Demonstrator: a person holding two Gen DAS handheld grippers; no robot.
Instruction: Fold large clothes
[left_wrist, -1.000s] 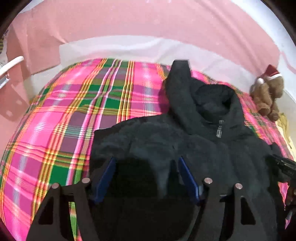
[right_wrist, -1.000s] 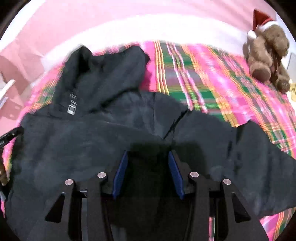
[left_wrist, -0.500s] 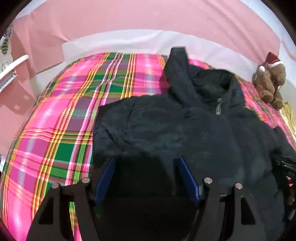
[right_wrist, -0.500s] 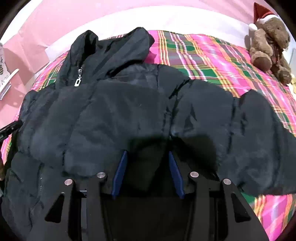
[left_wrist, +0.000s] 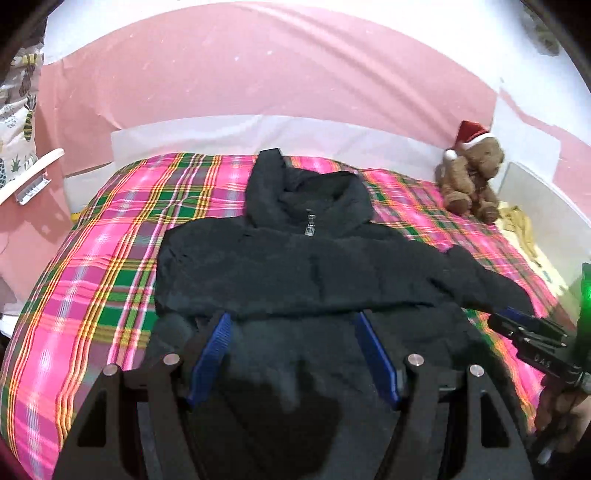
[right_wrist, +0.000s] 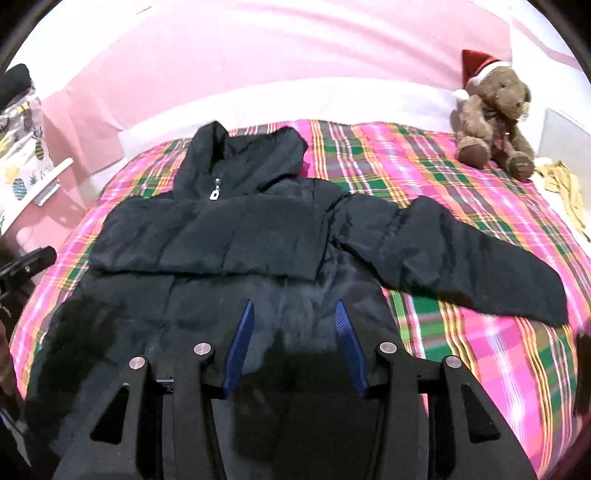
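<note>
1. The black puffer jacket (right_wrist: 236, 236) is spread across the middle of both frames on the bed, hood at the top of the frame, hem down at the bottom edge under our tools. In the right wrist view one sleeve already lies crosswise over the chest, and the other sleeve (right_wrist: 461, 258) sticks out toward the right of the frame.

2. How we reckon it'll handle: padded and puffy, so light for its bulk, totally floppy, and the shell looks smooth, so probably a bit slippery. It should spring back rather than hold a crease, so folds will want pressing down.

3. Where to grab: we'd go for edges with some body, like the cuff at the lower right of the frame, the hem corners or a shoulder seam. Pinching a single layer mid-panel would likely just slide out. The zipper pull (right_wrist: 214, 195) near the collar is worth avoiding.

4. Left gripper (left_wrist: 295, 354) sits at bottom centre, jaws wide apart, nothing pinched, jacket fabric just showing behind them.

5. Right gripper (right_wrist: 293, 349), also bottom centre, jaws parted a bit narrower, empty too.

6. Around all this: pink-and-green plaid bedspread (right_wrist: 424, 162), and a teddy bear (right_wrist: 495, 122) in a Santa hat at the upper right, well clear of the jacket.
</note>
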